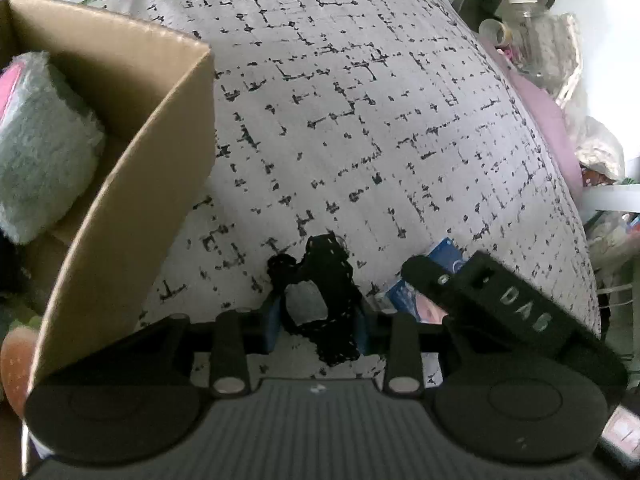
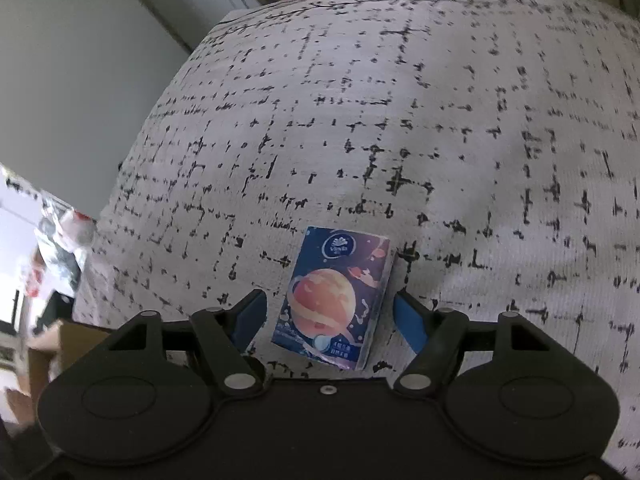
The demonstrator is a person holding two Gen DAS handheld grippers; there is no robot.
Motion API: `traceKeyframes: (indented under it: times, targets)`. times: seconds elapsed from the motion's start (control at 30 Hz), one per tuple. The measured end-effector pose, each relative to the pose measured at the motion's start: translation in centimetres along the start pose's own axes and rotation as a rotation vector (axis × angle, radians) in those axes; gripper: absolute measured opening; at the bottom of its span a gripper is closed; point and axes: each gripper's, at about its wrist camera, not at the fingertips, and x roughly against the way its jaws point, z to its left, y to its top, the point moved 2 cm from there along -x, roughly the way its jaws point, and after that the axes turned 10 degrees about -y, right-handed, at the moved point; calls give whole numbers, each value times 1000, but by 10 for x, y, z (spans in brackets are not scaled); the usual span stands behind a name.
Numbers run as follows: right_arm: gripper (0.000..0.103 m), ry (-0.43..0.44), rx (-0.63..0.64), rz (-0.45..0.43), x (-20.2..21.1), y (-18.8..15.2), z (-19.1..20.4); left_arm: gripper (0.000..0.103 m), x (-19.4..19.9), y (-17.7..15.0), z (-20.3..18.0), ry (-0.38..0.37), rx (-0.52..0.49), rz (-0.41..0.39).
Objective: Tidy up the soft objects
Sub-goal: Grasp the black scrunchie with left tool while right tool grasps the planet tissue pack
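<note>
Two grippers work over a grey cross-patterned cushion (image 1: 360,120), with an open cardboard box (image 1: 132,152) standing at the far left and a pale fluffy pad (image 1: 40,152) already lying inside it. The left gripper (image 1: 318,320) has its fingers (image 1: 270,326) closed together on a scrap of black lace fabric (image 1: 320,280), which bunches up between the blue pads and hangs just above the cushion, near the box wall. To its right, the right gripper (image 2: 330,316) sits low over a blue tissue pack (image 2: 334,300) printed with an orange planet; the pack lies flat on the cushion, and the left wrist view catches only a corner of it behind the other tool. The right fingers (image 2: 408,320) stand apart, one on each side of the pack, neither clearly touching it. The pack's long axis runs near to far, roughly along the fingers, tilted slightly rightward at the far end, so its narrow width lies across the gap. It looks ready to be pinched across that width, while the lace seems bound for the box on the left.
</note>
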Motion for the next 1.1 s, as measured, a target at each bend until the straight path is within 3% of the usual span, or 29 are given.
traceKeyframes:
  times: [0.1, 0.3, 1.1]
  targets:
    - [52, -38, 39, -19, 2, 0, 3, 32, 0, -3, 0, 1, -10, 1]
    - [45, -46, 73, -30, 9, -3, 5, 31, 7, -10, 3, -15, -11, -17]
    - [44, 148, 17, -168, 88, -3, -16, 31, 96, -24, -24, -37, -97, -186]
